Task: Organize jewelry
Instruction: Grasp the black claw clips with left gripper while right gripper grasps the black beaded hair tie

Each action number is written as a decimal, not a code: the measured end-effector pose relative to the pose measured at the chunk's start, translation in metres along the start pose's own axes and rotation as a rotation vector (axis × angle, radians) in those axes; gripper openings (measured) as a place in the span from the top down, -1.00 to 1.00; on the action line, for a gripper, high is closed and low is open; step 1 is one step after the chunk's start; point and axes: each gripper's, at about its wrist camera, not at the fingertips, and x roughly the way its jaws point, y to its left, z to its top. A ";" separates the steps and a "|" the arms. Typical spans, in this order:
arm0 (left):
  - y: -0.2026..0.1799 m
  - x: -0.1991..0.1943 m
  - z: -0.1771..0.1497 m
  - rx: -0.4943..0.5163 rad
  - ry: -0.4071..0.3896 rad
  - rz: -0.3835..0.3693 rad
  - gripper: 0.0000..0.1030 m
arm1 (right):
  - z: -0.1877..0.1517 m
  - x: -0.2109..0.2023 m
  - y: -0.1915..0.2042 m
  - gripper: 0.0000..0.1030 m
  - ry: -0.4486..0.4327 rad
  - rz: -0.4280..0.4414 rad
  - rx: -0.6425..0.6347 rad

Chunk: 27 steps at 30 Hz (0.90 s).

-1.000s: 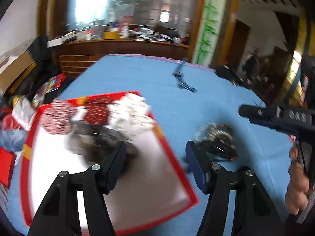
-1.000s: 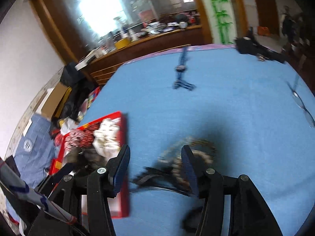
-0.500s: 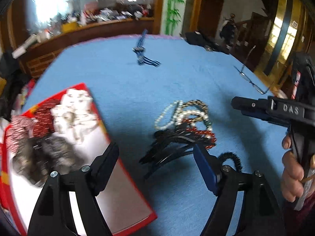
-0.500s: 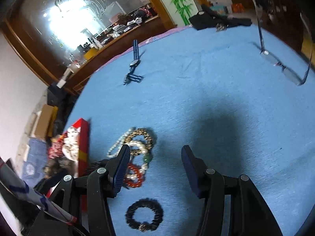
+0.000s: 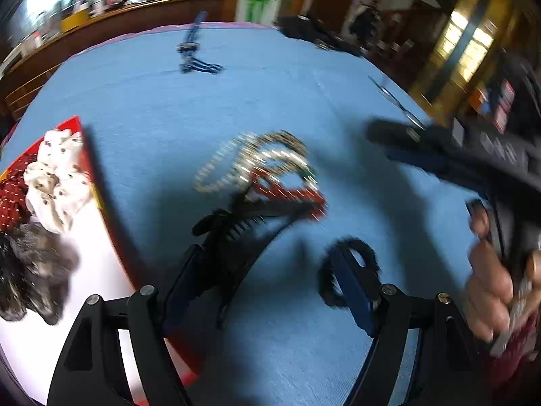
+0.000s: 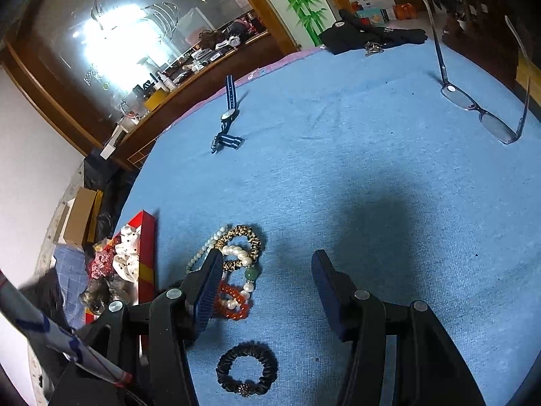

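Both our left gripper (image 5: 267,270) and right gripper (image 6: 267,287) gape wide, holding nothing. The bracelets (image 6: 236,270) lie tangled on the fuzzy blue cloth (image 6: 372,176) at ten o'clock of the right gripper, beside a toothed black hair clip (image 5: 236,223). We risk snagging several glossy round beads together, or dragging cloth.
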 end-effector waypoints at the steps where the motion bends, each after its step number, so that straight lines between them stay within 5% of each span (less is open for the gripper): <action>1: -0.004 -0.001 -0.002 0.015 0.000 0.004 -0.48 | 0.000 0.000 0.000 -0.13 0.000 0.002 0.000; 10: 0.000 0.016 0.003 0.010 0.009 0.103 -0.45 | -0.001 -0.003 0.001 -0.14 -0.006 0.004 -0.007; 16: 0.004 0.010 -0.006 -0.038 -0.050 0.107 0.30 | -0.002 -0.004 0.003 -0.14 -0.002 0.005 -0.013; 27: 0.008 -0.024 -0.013 -0.054 -0.225 0.045 0.33 | -0.024 0.004 0.004 -0.14 0.052 -0.019 -0.069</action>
